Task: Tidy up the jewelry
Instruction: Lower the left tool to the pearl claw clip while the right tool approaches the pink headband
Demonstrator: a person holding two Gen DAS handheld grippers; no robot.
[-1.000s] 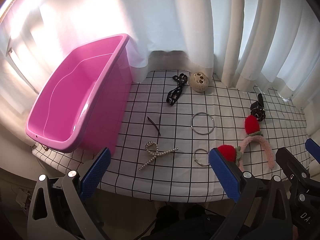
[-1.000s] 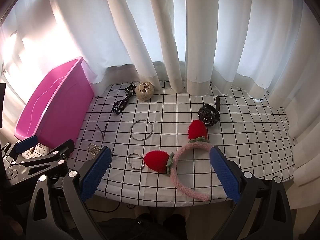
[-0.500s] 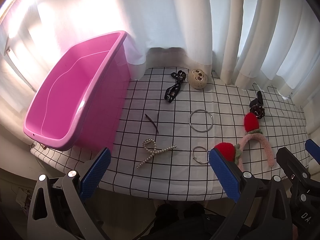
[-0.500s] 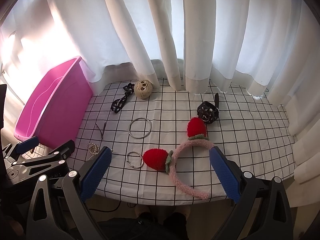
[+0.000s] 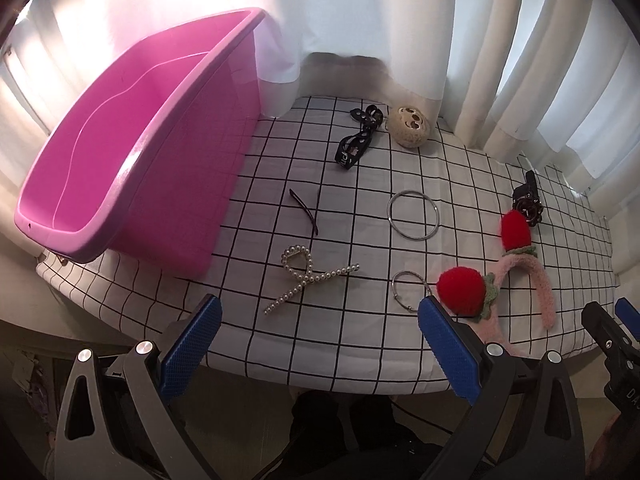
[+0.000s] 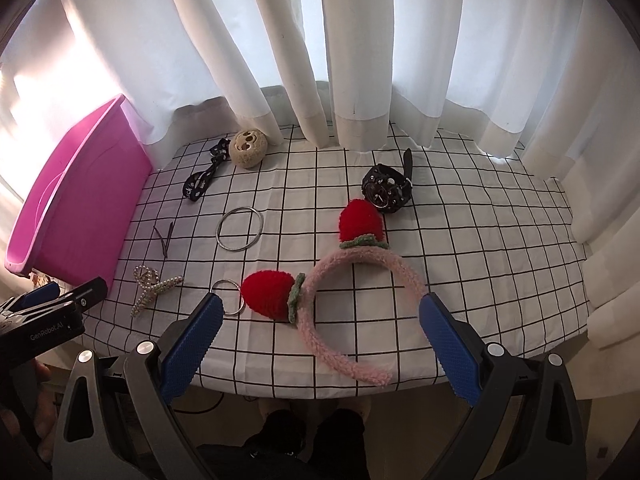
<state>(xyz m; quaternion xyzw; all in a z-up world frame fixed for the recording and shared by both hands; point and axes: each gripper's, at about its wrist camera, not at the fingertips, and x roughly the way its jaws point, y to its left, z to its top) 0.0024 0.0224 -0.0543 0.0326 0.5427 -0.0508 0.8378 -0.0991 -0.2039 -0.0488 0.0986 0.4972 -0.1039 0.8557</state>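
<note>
The jewelry lies scattered on a white tablecloth [image 6: 460, 240] with a black grid, none of it yet in the pink tub [image 5: 132, 128] that fills the left of my left wrist view. Lowest in that view is a pearl hair clip [image 5: 306, 276], just above my left gripper [image 5: 320, 348], whose blue-padded jaws stand wide apart and hold nothing. To its right is a small metal ring [image 5: 410, 290], and above that a larger metal hoop [image 5: 413, 216]. A thin dark hairpin [image 5: 305, 210] lies between the clip and the tub. At the upper centre sit a black strap [image 5: 358, 140] and a beige round ornament with a face [image 5: 413, 126].

In the right wrist view, a pink fuzzy headband with two red strawberries [image 6: 332, 280] fills the middle, just above my right gripper [image 6: 320, 348], also spread wide and empty. A black wristwatch [image 6: 386, 190] touches the upper strawberry.

As I judge it, the thin things are the risk: the hairpin and rings lie flat on cloth, so my pads could slide over them or pinch and drag the tablecloth. The small ring touches the lower strawberry, so lifting the headband may snag it. The headband hangs near the table's front edge and could slip off.

Readable writing: "GenRobot.AI" on my left gripper's body [image 6: 46, 326] at the lower left of the right view. White letters on the strap are too small to read fully.
</note>
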